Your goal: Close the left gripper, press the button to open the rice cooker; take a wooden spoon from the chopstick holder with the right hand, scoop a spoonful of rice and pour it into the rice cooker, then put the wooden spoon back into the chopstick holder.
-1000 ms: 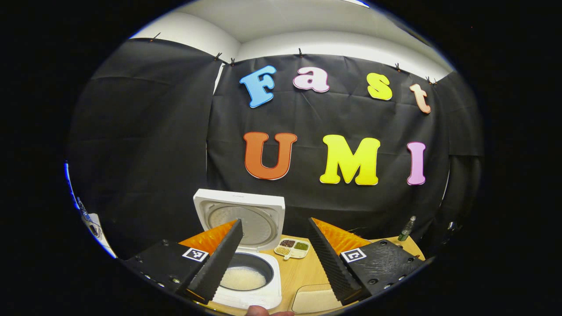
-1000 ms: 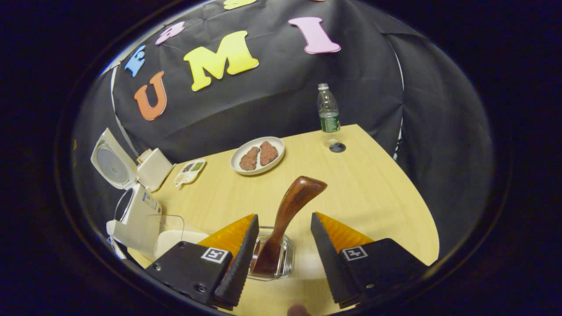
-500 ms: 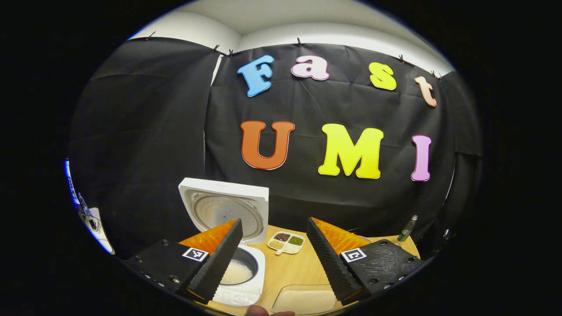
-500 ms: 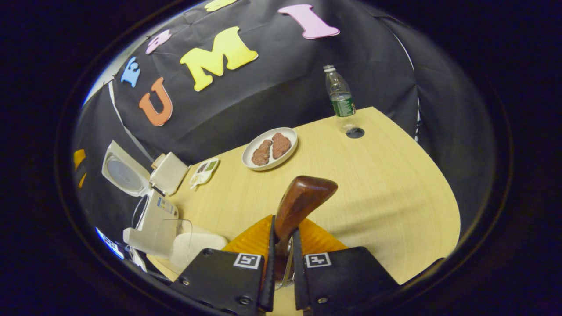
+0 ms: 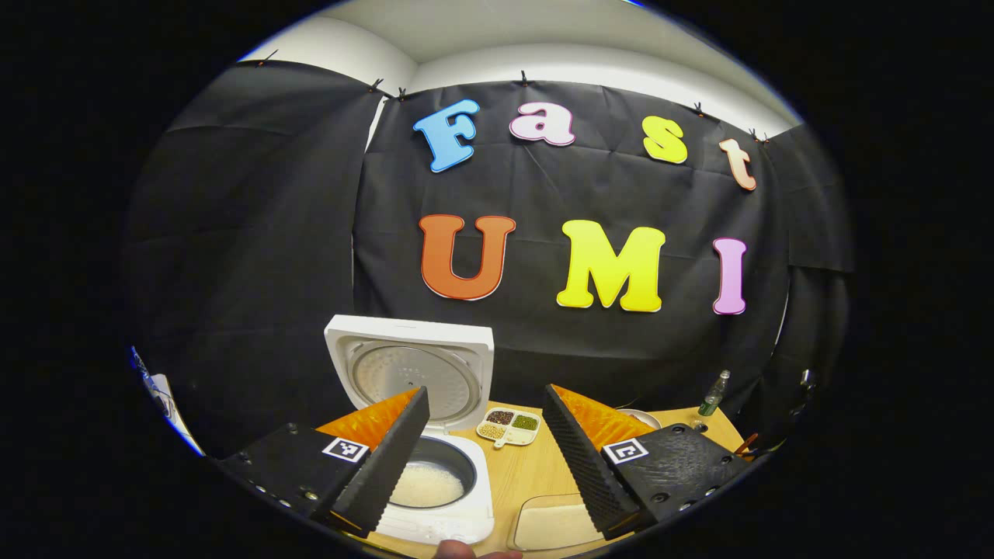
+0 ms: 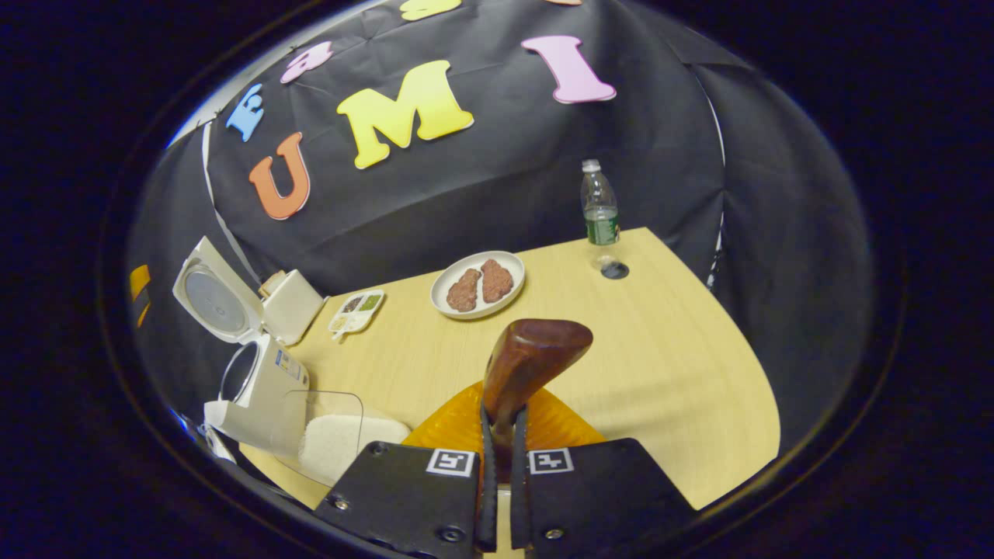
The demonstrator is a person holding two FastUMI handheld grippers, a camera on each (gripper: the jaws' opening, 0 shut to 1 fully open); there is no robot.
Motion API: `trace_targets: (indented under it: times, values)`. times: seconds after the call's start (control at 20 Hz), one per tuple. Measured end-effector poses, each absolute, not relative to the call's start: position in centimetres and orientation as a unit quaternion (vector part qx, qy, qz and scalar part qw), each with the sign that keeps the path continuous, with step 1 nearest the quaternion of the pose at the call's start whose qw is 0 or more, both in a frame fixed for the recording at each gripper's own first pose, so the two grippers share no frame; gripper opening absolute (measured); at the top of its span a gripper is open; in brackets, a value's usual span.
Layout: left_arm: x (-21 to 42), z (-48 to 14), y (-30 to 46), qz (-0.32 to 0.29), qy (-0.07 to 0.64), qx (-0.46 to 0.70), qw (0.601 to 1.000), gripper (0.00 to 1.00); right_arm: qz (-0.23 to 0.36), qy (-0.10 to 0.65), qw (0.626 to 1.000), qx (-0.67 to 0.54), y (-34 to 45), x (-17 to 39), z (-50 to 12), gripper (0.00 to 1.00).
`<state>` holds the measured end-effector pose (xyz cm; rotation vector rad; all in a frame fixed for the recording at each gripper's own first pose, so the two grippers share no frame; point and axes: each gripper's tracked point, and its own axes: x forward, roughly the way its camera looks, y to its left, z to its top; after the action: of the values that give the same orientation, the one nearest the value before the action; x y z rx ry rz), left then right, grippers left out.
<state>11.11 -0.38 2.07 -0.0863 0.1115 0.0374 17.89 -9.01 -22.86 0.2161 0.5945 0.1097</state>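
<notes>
The right gripper (image 6: pixel 497 497) is clamped on the one wooden spoon (image 6: pixel 528 365), both fingers pressing its handle; a second ago they stood wide apart either side of it. The holder below is hidden, probably just under the fingers. The left gripper (image 5: pixel 485 458) hangs wide open, touching nothing. Near it are one tray of rice (image 5: pixel 555 524) and one rice cooker (image 5: pixel 435 485), lid up, with rice inside. Farther off: one divided dish (image 6: pixel 356 309), one plate (image 6: pixel 477 286) with two brown pieces, one bottle (image 6: pixel 599 210).
</notes>
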Motion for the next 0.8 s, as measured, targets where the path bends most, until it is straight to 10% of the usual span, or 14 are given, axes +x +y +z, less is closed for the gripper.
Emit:
trace_targets:
  times: [0.55, 0.8]
  values:
    - [6.4, -2.0, 9.7, -0.005, 0.070, -0.047, 0.996, 0.94, 0.115, 0.172, 0.978, 0.016, 6.6, 13.1, -11.6, 0.12]
    - [4.6, -2.5, 14.2, 0.020, 0.074, -0.060, 0.995, 0.94, 0.157, 0.199, 0.966, -0.053, 13.6, 12.4, -17.2, 0.12]
